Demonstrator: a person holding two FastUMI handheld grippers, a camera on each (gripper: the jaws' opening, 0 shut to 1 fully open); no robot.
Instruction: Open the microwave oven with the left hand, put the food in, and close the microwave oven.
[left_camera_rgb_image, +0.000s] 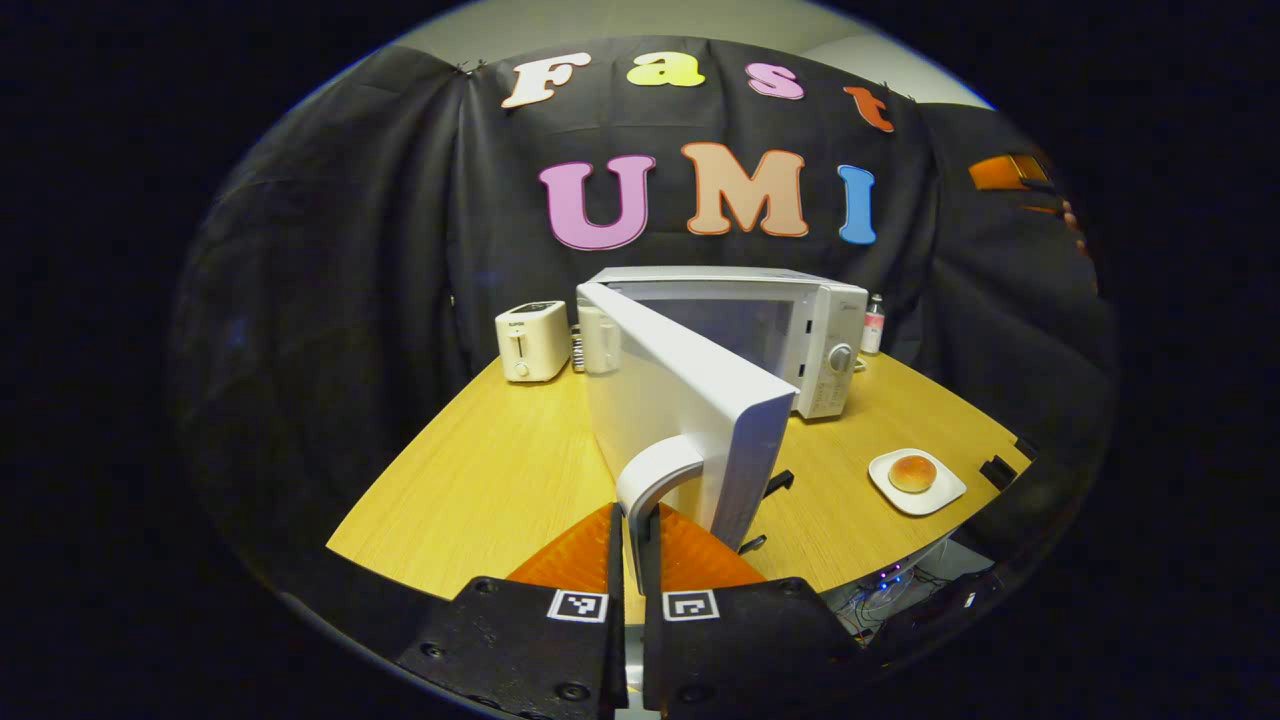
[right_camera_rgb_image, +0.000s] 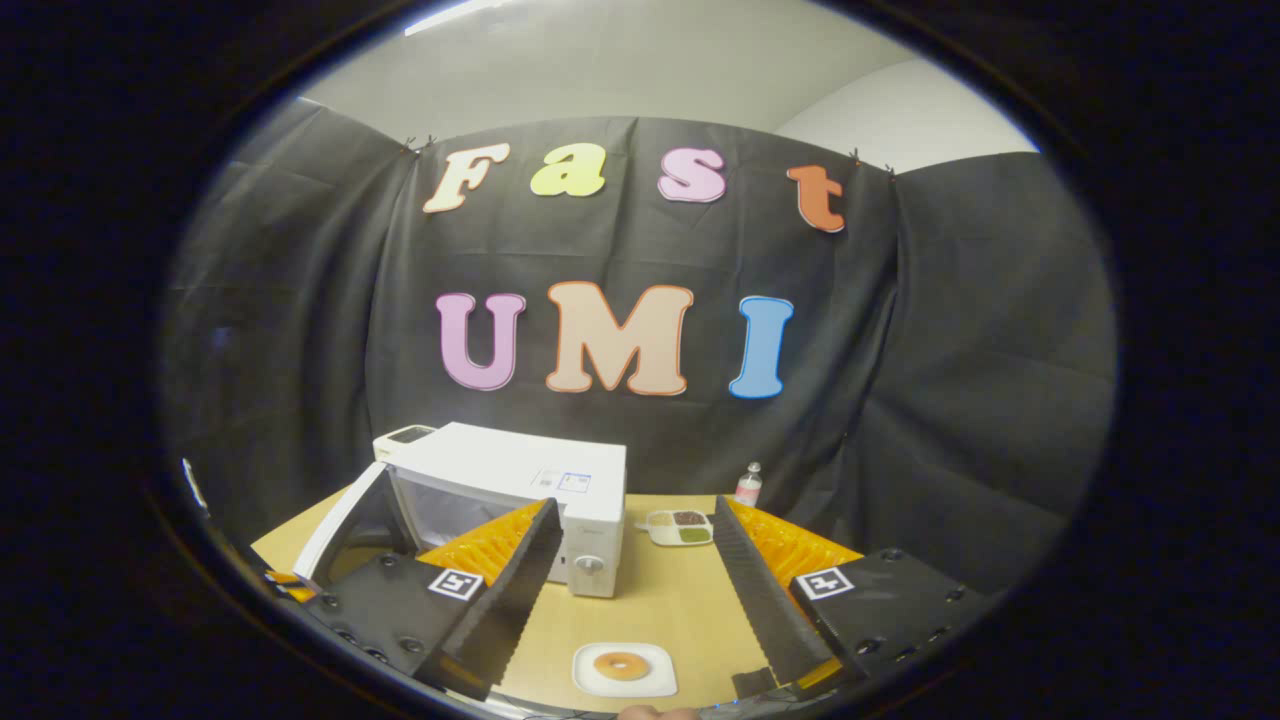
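Left gripper at 6 o'clock of the left gripper view, fingers drawn together and clamped on the curved white door handle. Microwave door swung wide open toward the camera, hinged at the left of the white microwave oven, cavity exposed behind it. Control knob on the oven's right panel. White toaster at 10 o'clock on the wooden table, just beside the oven. Small bottle at 2 o'clock behind the oven. At 4 o'clock, a white plate bearing a round bun, well apart from the oven.

Right gripper in the right gripper view, fingers spread wide apart, nothing between them, hovering above the table. Same plate at 6 o'clock below. Oven with open door at 8 o'clock. Divided snack dish near centre.
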